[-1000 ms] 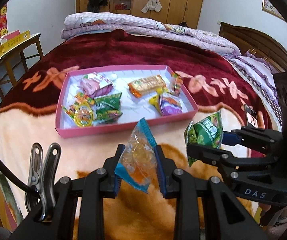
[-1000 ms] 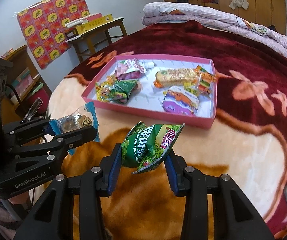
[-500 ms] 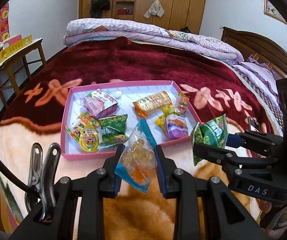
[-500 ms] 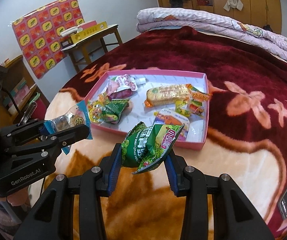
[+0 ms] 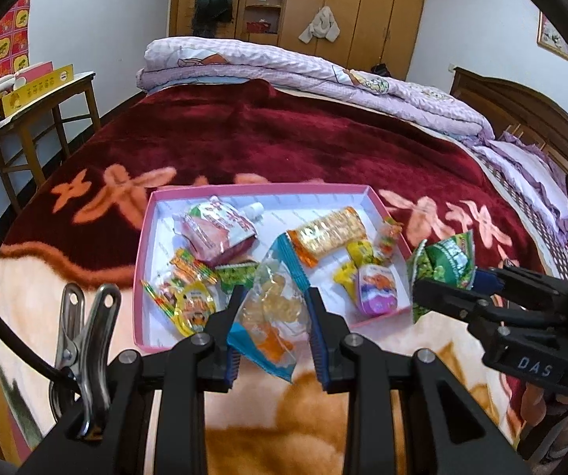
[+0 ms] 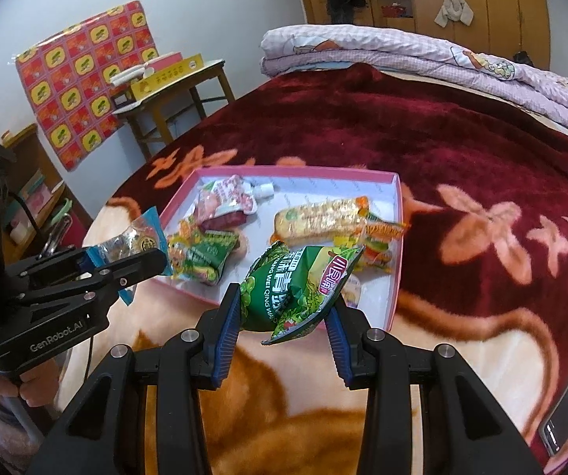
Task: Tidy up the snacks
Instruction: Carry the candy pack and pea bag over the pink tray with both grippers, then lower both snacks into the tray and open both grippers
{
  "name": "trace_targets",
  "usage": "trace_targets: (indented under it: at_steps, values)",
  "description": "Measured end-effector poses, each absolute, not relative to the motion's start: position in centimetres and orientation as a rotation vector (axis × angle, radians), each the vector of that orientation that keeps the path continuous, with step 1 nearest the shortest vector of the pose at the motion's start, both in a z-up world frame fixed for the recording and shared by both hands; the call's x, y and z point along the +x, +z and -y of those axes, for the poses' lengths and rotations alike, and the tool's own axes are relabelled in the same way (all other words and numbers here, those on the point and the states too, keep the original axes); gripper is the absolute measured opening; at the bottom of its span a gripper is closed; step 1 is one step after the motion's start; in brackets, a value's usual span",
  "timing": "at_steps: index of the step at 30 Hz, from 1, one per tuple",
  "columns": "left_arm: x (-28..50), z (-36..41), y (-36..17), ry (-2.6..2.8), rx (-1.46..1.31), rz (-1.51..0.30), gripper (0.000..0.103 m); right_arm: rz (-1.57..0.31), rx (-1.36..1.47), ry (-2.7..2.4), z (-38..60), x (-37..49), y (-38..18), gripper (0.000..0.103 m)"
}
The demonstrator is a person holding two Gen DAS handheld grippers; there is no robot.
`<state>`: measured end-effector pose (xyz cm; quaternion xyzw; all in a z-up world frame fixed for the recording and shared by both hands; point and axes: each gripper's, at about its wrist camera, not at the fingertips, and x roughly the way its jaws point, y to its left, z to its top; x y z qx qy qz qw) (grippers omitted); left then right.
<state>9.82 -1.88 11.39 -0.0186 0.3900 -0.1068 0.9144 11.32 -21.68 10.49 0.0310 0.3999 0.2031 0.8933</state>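
Left gripper [image 5: 274, 312]: jaws clamp a clear blue-edged candy bag [image 5: 272, 308], lower centre.
Right gripper [image 6: 284, 312]: jaws hold a green pea-snack packet [image 6: 295, 289], perhaps crumpled.
Pink tray [image 6: 396, 237]: mid-frame on the bed blanket [image 6: 442, 150], holding assorted snacks.
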Motion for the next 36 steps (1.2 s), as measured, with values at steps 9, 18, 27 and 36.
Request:
trace_targets:
  at_steps: [9, 18, 27, 36]
  values:
    - [12.8, 1.6, 10.3, -0.221, -0.056, -0.819, 0.03, -0.835, 0.109, 0.407, 21.6, 14.2, 9.5, 0.042]
    - [15.1, 2.5, 8.8, -0.228, -0.041, -0.835, 0.03, -0.848, 0.116, 0.409, 21.3, 16.4, 7.8, 0.042]
    - [16.6, 2.8, 7.0, -0.217, -0.026, -0.862, 0.031, -0.848, 0.135, 0.4, 21.6, 17.2, 6.7, 0.042]
    - [16.6, 2.6, 6.8, -0.231, -0.032, -0.861, 0.038, -0.817, 0.09, 0.388, 20.8, 17.0, 7.0, 0.057]
